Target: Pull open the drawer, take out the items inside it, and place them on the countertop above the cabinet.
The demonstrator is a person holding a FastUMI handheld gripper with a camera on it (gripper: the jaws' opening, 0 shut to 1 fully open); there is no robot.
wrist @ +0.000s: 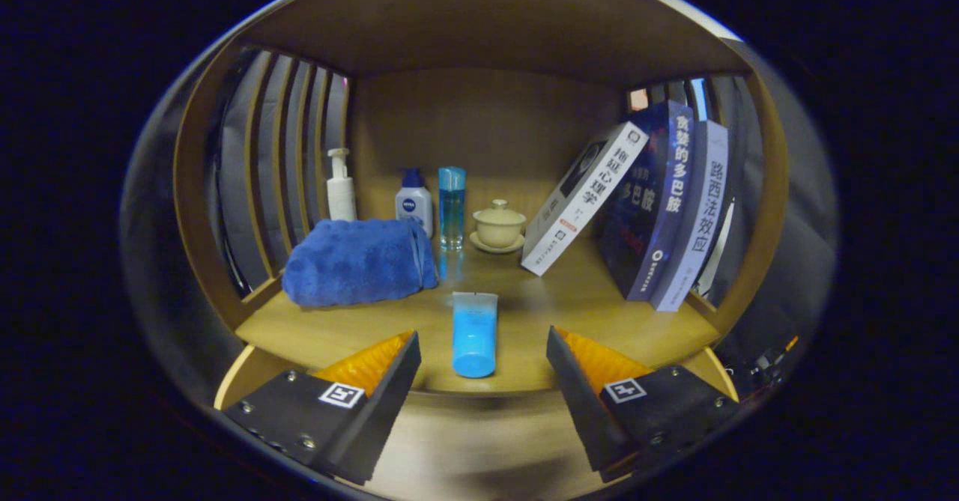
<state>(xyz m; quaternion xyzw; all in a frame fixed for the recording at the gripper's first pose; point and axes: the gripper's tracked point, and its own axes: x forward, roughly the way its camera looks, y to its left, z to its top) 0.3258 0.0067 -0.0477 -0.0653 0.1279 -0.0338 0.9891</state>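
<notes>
The tongs point(483, 370) are spread wide and grip nothing; between their tips lies a blue squeeze tube point(474, 332), flat on the wooden surface point(592, 299) with its cap end toward the tongs, close to the front edge. I judge it a drawer item already set down there, laid on its side so it cannot topple.

Taking the tube as landmark: behind it and to its left lies a folded blue towel point(359, 261). Straight behind it a tall blue bottle point(452, 207) stands near the back wall, with a white lotion bottle point(414, 203) and a pump dispenser point(341, 186) further left. A lidded cup on a saucer point(499, 226) sits behind it to the right, and beyond that three books point(652, 209) lean against the slatted side, propping each other.
</notes>
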